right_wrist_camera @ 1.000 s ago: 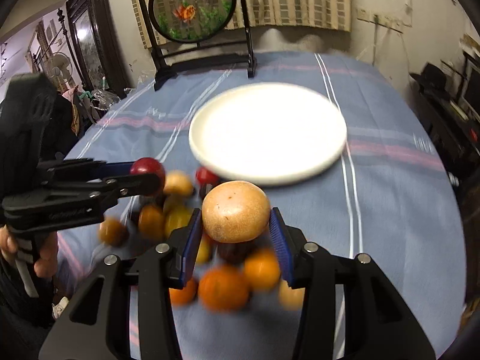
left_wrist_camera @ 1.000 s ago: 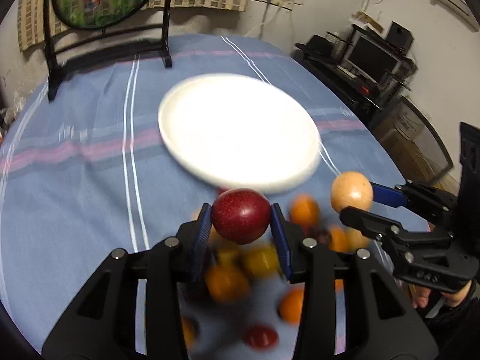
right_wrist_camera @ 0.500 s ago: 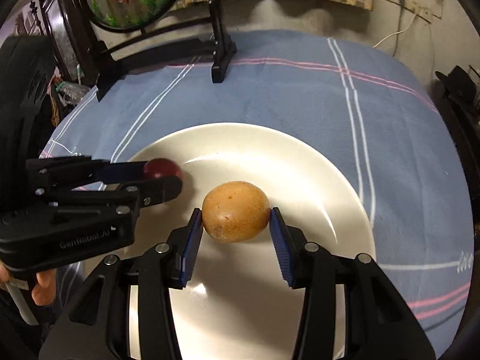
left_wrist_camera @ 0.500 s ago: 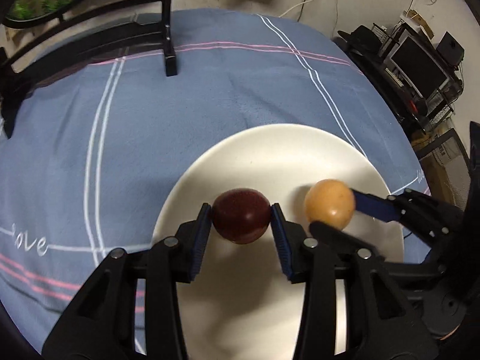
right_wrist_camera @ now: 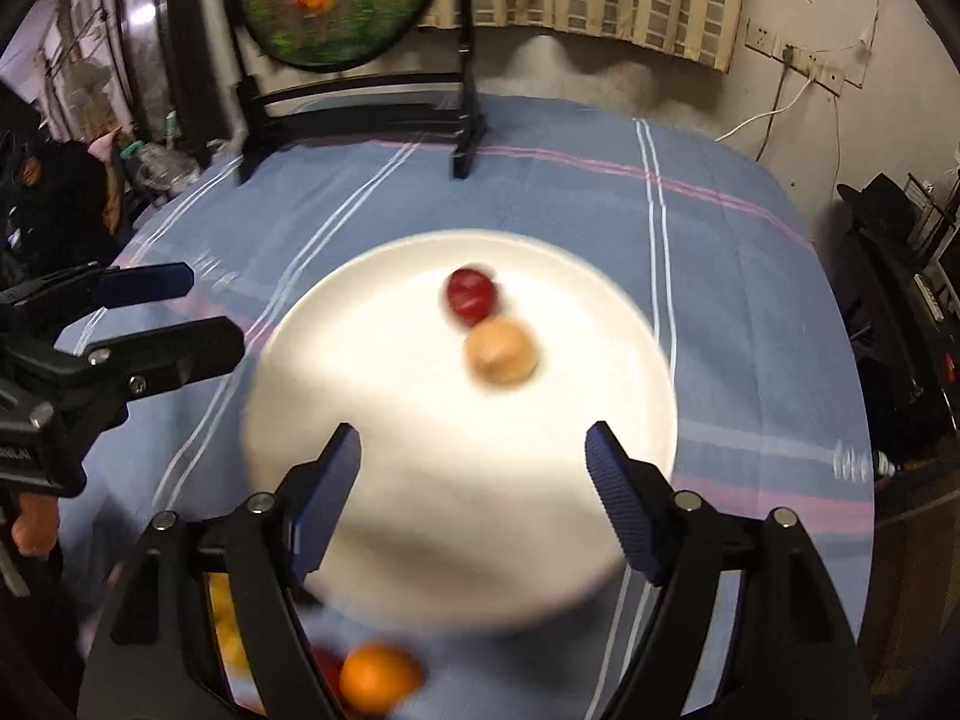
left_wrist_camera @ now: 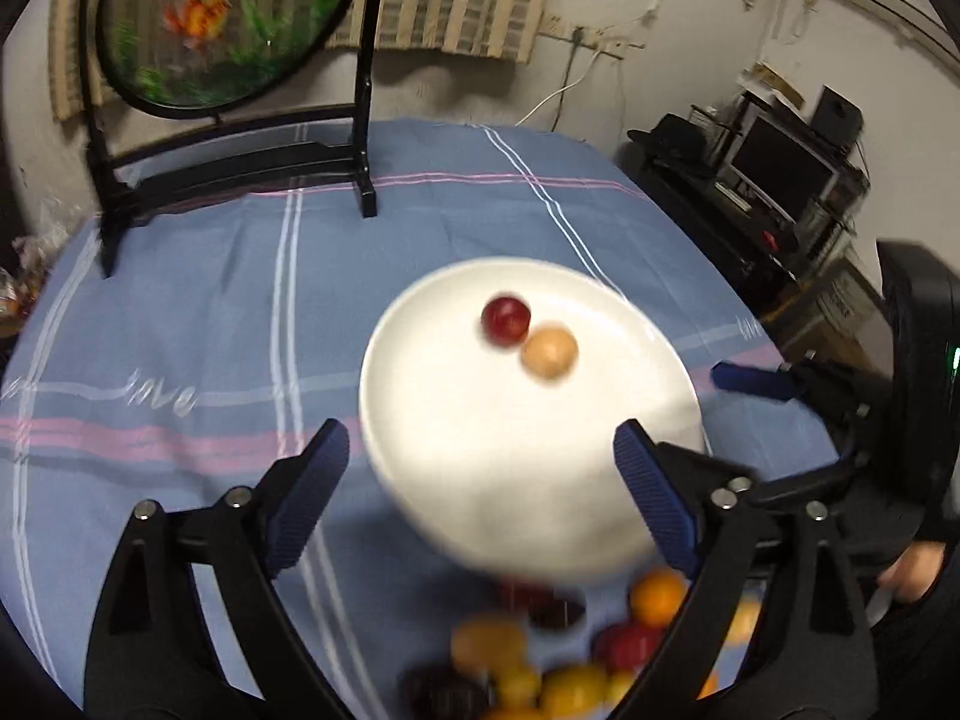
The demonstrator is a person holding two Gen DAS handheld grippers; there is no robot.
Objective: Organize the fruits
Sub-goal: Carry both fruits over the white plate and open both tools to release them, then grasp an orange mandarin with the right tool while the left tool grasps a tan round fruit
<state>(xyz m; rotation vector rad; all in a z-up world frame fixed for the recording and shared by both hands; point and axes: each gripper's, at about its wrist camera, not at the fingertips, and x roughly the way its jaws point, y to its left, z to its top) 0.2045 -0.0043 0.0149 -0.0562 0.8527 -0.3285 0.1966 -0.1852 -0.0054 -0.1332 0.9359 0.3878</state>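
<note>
A red fruit (left_wrist_camera: 506, 320) and a tan fruit (left_wrist_camera: 549, 353) lie side by side, touching, on the white plate (left_wrist_camera: 432, 420); they also show in the right wrist view, red (right_wrist_camera: 471, 295) and tan (right_wrist_camera: 501, 353) on the plate (right_wrist_camera: 336, 384). My left gripper (left_wrist_camera: 480, 492) is open and empty, above the plate's near edge. My right gripper (right_wrist_camera: 473, 492) is open and empty, also over the plate's near part. A pile of orange, yellow and dark red fruits (left_wrist_camera: 540, 660) lies on the cloth in front of the plate; an orange (right_wrist_camera: 378, 678) shows below my right gripper.
A blue striped tablecloth (left_wrist_camera: 210, 330) covers the table. A round goldfish screen on a black stand (left_wrist_camera: 228, 18) stands at the back. Shelves with electronics (left_wrist_camera: 780, 180) are at the right beyond the table edge.
Both grippers opened and let go of the red and tan fruits onto the plate, then pulled back and up toward the pile.
</note>
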